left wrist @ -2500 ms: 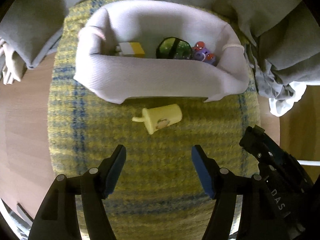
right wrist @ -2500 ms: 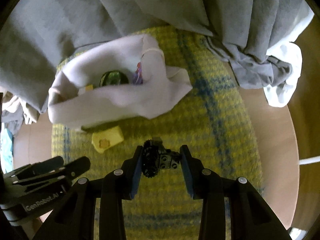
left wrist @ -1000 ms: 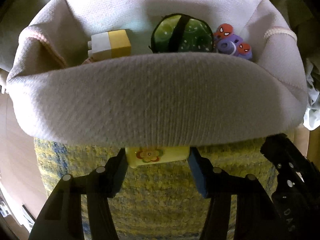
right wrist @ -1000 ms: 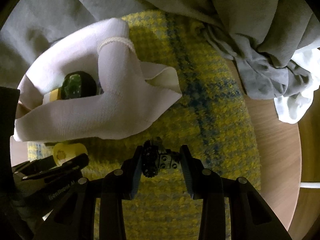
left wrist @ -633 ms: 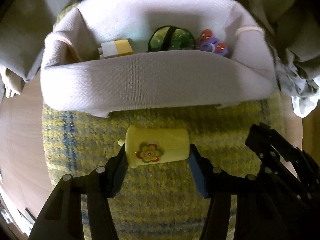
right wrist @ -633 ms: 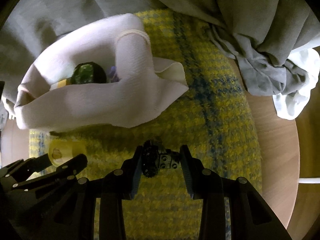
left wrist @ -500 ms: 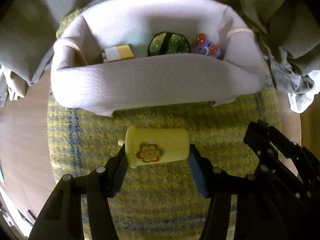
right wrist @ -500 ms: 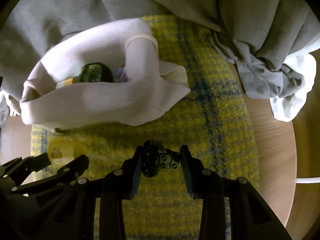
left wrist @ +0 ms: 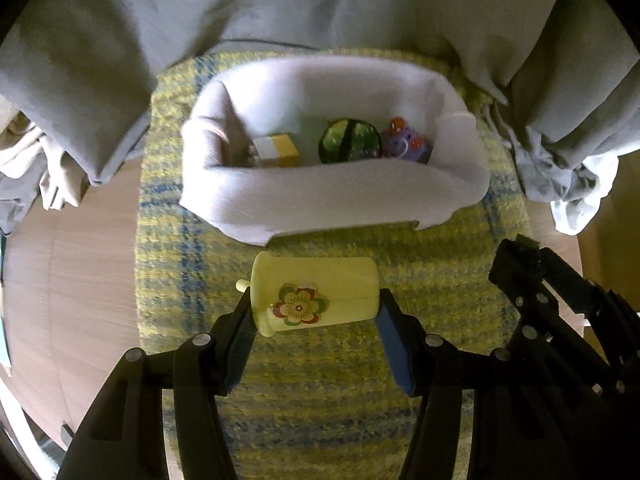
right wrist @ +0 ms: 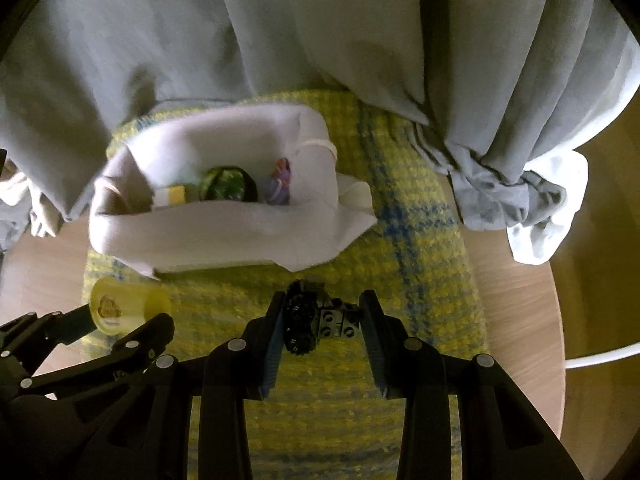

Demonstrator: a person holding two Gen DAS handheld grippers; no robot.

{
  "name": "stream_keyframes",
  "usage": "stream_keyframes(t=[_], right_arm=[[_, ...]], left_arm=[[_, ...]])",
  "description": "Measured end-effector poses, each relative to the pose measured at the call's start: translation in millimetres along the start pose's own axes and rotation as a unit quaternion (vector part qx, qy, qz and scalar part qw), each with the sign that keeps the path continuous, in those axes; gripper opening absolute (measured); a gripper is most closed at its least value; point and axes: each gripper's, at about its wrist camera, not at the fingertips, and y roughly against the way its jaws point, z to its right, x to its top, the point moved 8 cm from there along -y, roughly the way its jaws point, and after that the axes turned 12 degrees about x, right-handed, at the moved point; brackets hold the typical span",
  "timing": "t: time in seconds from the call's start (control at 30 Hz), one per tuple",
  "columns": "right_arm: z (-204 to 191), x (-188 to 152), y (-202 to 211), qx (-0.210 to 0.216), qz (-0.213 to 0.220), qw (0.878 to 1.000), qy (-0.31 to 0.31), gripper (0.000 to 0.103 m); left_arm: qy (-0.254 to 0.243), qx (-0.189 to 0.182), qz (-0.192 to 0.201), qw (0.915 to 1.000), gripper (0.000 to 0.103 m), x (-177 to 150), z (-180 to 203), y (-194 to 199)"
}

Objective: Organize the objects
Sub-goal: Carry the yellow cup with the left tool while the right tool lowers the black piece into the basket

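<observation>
Wooden tabletop (left wrist: 72,264) carries a yellow-and-blue woven mat (left wrist: 320,408). Above it, the left hand-held gripper (left wrist: 316,320) clamps a pale yellow flowered toy cup (left wrist: 316,296); the right hand-held gripper (right wrist: 322,330) pinches a black brick-and-gear piece (right wrist: 316,320). Ahead, the white fabric basket (left wrist: 332,200) holds three toys; these two remain. Only the left view shows the cup's flower.

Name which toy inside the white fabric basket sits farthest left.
The white-and-yellow plastic block in the white fabric basket; the round green pouch sits mid-basket, the purple toy at the right end.
</observation>
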Motion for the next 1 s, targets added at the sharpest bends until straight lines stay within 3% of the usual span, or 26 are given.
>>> stream_keyframes(t=[0.57, 1.0], right_arm=[[-39, 45, 26, 0.056, 0.026, 0.998, -0.011, 0.037], [-42, 84, 7, 0.066, 0.011, 0.998, -0.011, 0.037]], left_arm=[[0.003, 0.007, 0.056, 0.9984, 0.056, 50, -39, 53], [0.005, 0.004, 0.047, 0.9989, 0.056, 93, -43, 36]])
